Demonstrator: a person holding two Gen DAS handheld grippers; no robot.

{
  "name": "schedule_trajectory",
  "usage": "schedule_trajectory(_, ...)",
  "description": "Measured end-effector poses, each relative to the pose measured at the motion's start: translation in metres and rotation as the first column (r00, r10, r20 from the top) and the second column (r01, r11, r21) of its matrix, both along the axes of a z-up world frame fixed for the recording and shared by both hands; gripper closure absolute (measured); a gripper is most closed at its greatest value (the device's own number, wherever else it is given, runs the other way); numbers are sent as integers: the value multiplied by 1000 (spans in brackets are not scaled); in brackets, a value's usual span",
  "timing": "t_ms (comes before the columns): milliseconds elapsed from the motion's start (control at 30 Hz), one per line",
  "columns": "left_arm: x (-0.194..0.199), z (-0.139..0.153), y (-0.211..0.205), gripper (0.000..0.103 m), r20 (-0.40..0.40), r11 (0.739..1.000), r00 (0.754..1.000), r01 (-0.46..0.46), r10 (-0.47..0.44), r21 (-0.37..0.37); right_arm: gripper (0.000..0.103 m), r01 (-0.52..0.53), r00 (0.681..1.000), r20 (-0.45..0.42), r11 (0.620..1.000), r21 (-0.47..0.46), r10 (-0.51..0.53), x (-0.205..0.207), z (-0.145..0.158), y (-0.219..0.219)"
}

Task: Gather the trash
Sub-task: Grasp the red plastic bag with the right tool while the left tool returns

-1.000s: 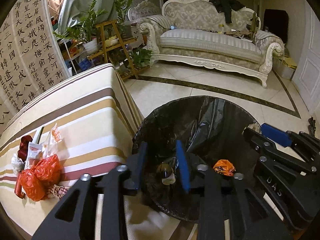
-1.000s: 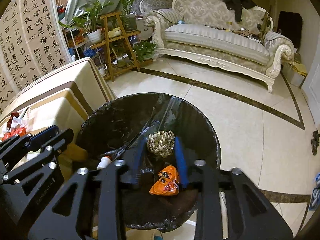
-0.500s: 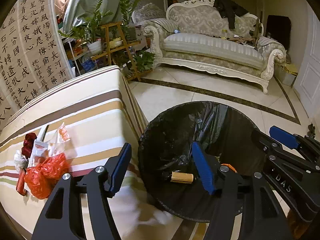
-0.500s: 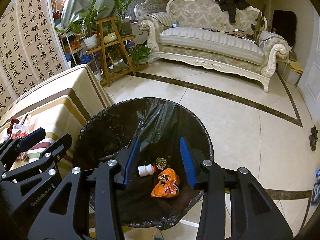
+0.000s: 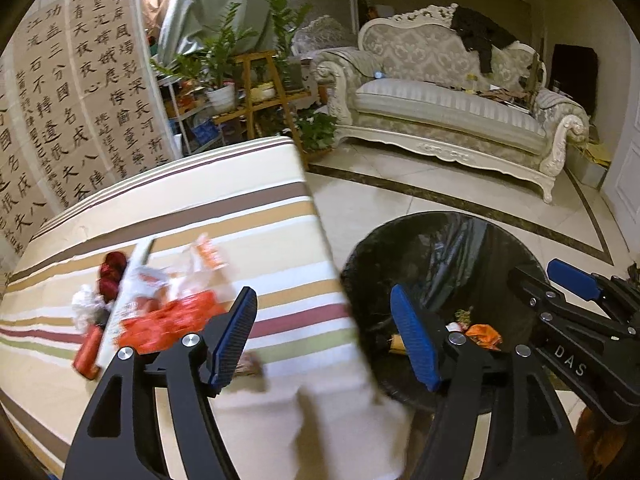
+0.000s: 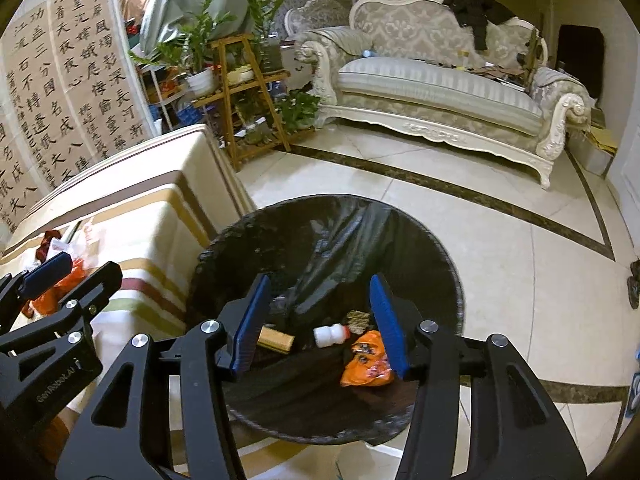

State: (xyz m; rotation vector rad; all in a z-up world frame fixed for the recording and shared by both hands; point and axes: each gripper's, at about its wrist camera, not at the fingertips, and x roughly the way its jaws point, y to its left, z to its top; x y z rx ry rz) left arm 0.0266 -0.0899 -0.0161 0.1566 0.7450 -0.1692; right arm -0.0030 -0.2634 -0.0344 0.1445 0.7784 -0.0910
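Both grippers were letting go over the bin (image 6: 448, 276): the right gripper (image 6: 320, 324) hung above it, jaws opening, nothing between them. The left gripper (image 5: 324, 336), opening and empty too, pointed across the table edge (image 5: 324, 240). Remaining wrappers (image 5: 160, 312) lay on the striped cloth, so next probably a reach there. Bin rim sat just beside that edge; open floor beyond.

Dim warm indoor light, soft glare on the glossy floor tiles (image 6: 500, 240), strong fisheye bending with black corners, motion blur smearing the striped tablecloth (image 5: 280, 272) and red wrappers (image 5: 168, 320) in the left view, bin (image 6: 320, 248) interior dark and murky.
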Motion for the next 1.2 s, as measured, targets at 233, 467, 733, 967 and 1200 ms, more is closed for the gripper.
schedule_trajectory(233, -13, 8, 46, 35, 17, 997, 997, -75, 75, -5, 52, -75, 997, 4, 997, 1, 75, 1, 6, 40)
schedule_trajectory(467, -21, 14, 101, 34, 44, 984, 983, -178, 178, -6, 52, -157, 987, 18, 987, -13, 157, 1, 14, 85)
schedule_trajectory(733, -24, 11, 169, 34, 34, 949, 948, -316, 316, -17, 52, -251, 968, 2, 967, -40, 251, 3, 14, 135)
schedule_trajectory(967, -27, 5, 206, 34, 19, 920, 920, -391, 391, -19, 52, -309, 951, 8, 950, -33, 310, 4, 22, 168)
schedule_trajectory(1200, -31, 1, 227, 34, 9, 906, 906, -422, 423, -31, 41, -393, 919, 20, 919, -41, 394, 5, 29, 209)
